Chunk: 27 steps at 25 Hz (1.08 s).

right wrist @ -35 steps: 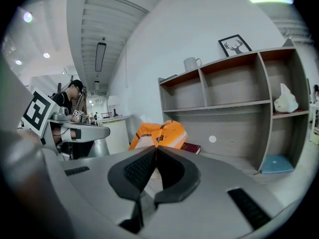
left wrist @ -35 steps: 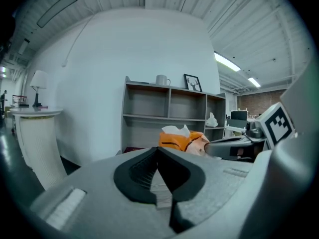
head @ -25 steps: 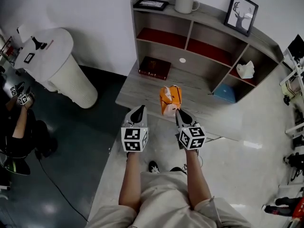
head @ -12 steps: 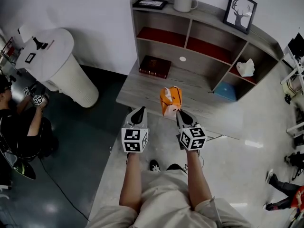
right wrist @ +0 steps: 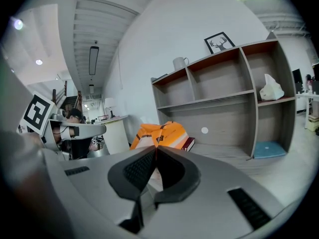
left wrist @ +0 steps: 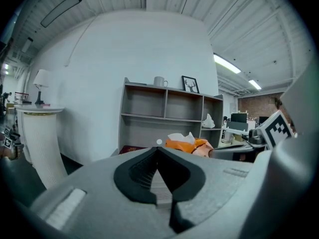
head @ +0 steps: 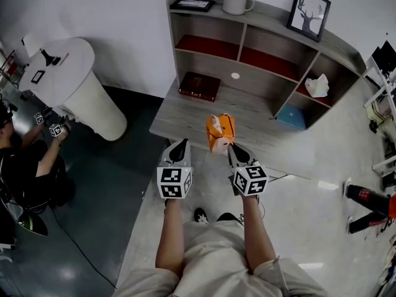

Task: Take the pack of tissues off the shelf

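Standing mid-frame on the bench [head: 185, 113], the orange tissue pack [head: 220, 132] sits just beside the right gripper [head: 231, 146]; left gripper [head: 181, 143] lower-left; both fingers closed, empty.

There is one shelf unit [head: 174, 36], and on and around it are one mug [head: 235, 2], two picture frames [head: 192, 4] [head: 308, 13], one dark red book [head: 200, 86], one small white disc [head: 235, 76], one crumpled white thing [head: 318, 86], one flat blue thing [head: 291, 117] and one orange tissue pack [head: 220, 131]. Two grippers show, the left gripper [head: 180, 145] and the right gripper [head: 232, 148]. Off to the side stand one round white pedestal [head: 74, 85] and one other person [head: 25, 166].
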Available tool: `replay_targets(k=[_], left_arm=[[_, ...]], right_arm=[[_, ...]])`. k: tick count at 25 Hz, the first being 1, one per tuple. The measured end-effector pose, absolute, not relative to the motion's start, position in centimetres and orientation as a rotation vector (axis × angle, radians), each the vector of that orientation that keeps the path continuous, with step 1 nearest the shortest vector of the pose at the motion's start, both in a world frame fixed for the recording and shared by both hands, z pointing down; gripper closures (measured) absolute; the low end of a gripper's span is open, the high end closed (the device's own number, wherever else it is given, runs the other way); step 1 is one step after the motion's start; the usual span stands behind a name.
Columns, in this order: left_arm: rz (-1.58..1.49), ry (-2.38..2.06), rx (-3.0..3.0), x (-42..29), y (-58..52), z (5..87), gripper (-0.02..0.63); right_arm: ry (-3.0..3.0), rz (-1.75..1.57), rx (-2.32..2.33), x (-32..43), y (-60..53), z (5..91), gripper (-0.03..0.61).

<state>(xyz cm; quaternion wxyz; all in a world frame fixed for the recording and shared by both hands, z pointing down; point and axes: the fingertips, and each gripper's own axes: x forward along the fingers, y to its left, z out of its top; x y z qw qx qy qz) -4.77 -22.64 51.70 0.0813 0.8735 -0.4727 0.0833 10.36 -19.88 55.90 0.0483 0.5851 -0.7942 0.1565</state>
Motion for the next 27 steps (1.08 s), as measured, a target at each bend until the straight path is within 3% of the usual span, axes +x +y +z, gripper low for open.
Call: replay_targets(k=[27], left_arm=[[0.277,-1.381,2.598,-4.22,-21.98,52.52,0.606]], right_arm=[[-2.402,0.441,1.754,11.06,-19.19,55.51,0.56]])
